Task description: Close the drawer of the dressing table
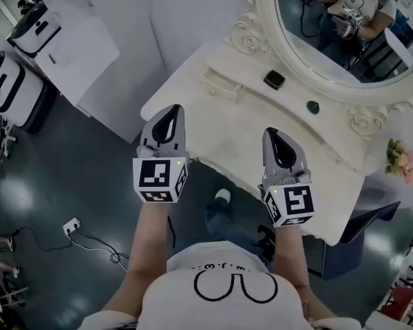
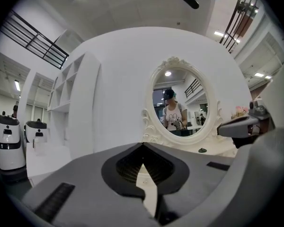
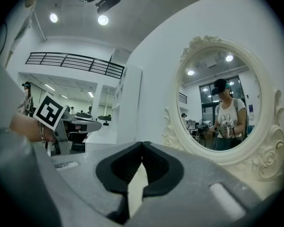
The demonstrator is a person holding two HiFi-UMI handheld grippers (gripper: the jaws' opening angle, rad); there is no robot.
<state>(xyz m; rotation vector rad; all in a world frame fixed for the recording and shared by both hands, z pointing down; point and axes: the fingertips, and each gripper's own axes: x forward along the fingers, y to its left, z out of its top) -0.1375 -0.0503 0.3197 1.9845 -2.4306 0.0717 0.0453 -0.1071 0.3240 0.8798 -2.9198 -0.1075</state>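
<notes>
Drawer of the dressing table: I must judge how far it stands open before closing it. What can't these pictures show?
Head view: the front of the dressing table lies under its top edge, partly behind the left tool and right tool.
Head view: small top drawer, too small to tell open from shut.
Both gripper views: each tool's body covers everything below the mirror.
Head view: black item, too small to identify.

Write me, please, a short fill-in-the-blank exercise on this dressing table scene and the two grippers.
1. The left gripper and the right gripper both have their jaws ____, with nothing between them.
2. The mirror on the dressing table is ____ in shape.
3. The small round object right of the black object is coloured ____.
Missing words: shut; oval; green.
</notes>
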